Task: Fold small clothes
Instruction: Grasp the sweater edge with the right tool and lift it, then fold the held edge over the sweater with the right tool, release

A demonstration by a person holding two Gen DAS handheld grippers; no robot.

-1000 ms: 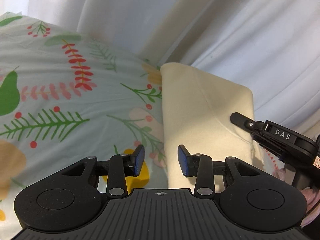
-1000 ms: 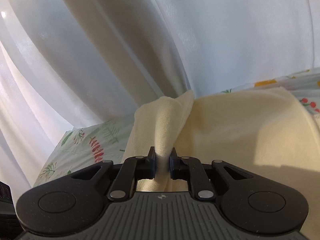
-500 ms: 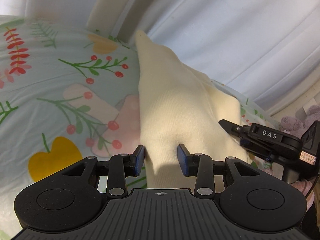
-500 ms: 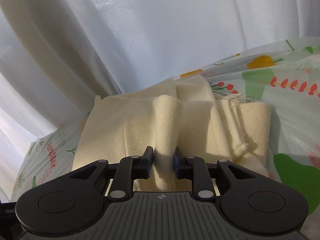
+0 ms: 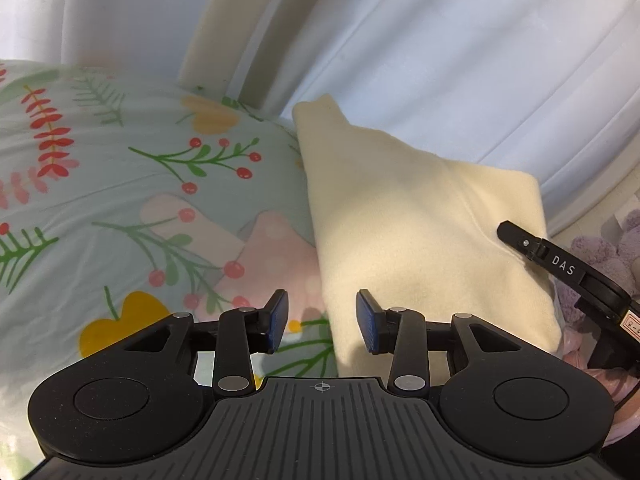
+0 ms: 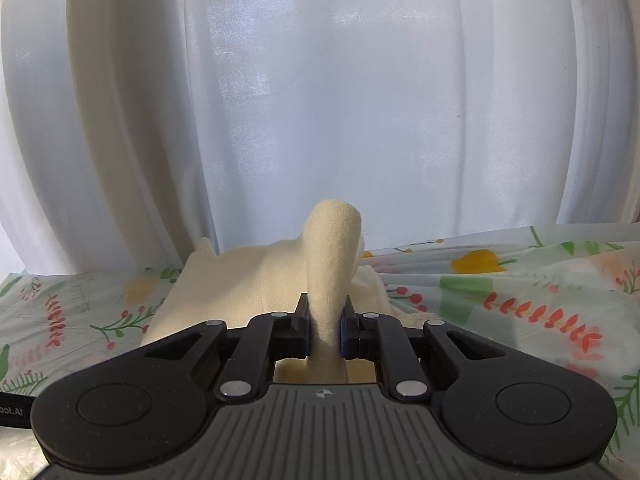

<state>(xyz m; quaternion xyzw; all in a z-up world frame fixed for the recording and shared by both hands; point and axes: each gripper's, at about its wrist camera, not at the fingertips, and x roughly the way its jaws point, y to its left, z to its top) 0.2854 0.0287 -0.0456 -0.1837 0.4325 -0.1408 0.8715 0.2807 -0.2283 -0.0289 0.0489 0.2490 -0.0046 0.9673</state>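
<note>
Since half a second ago the right tool (image 6: 324, 330) has raised its pinched fold of the cream garment (image 5: 420, 220) to carry it over, while the left tool (image 5: 322, 322) waits open and empty at the garment's edge on the floral sheet (image 5: 120, 200).

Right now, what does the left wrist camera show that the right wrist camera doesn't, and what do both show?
Only the left wrist view shows the left gripper, open, with the edge of the cream garment between its blue pads but not pinched, the right gripper reaching in from the side, and a purple plush toy. Only the right wrist view shows the right gripper's own jaws shut on a raised fold of the garment. Both show the garment, the floral sheet and the white curtain.
</note>
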